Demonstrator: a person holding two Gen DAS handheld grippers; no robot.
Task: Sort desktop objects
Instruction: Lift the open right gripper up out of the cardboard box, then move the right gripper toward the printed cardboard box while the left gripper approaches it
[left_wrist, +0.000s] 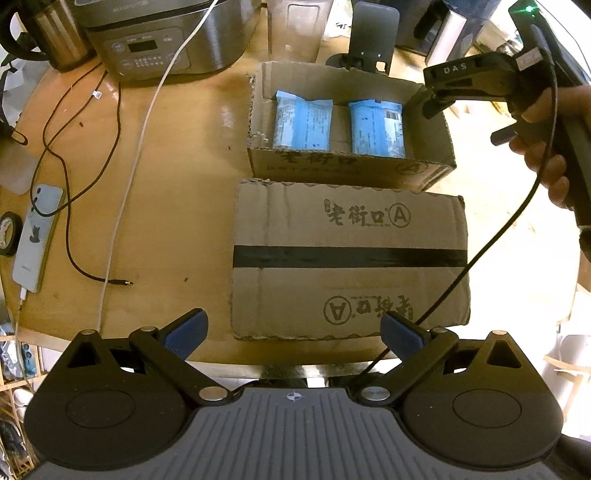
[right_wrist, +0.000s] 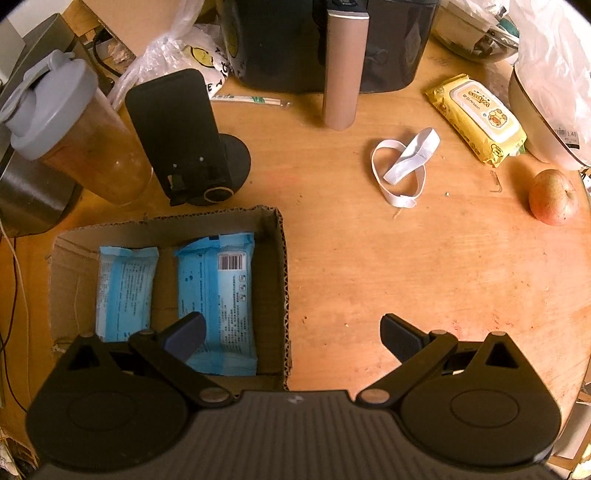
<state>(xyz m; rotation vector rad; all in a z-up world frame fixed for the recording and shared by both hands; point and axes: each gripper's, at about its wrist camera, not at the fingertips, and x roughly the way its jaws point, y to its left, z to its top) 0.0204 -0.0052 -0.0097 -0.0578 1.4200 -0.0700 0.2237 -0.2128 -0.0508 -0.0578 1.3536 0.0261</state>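
Both the left gripper (left_wrist: 294, 330) and right gripper (right_wrist: 291, 334) hold their jaws wide apart, empty. The yellow wipes pack (right_wrist: 476, 117), well right of the open box (right_wrist: 282, 280) on the counter (right_wrist: 369, 266), looks soft, light and slippery; pinch across its narrow middle.

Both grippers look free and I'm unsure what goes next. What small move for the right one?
Probably swing the open right gripper toward the yellow wipes pack: two blue packs already lie in the open box, and this pack sits loose on the table.
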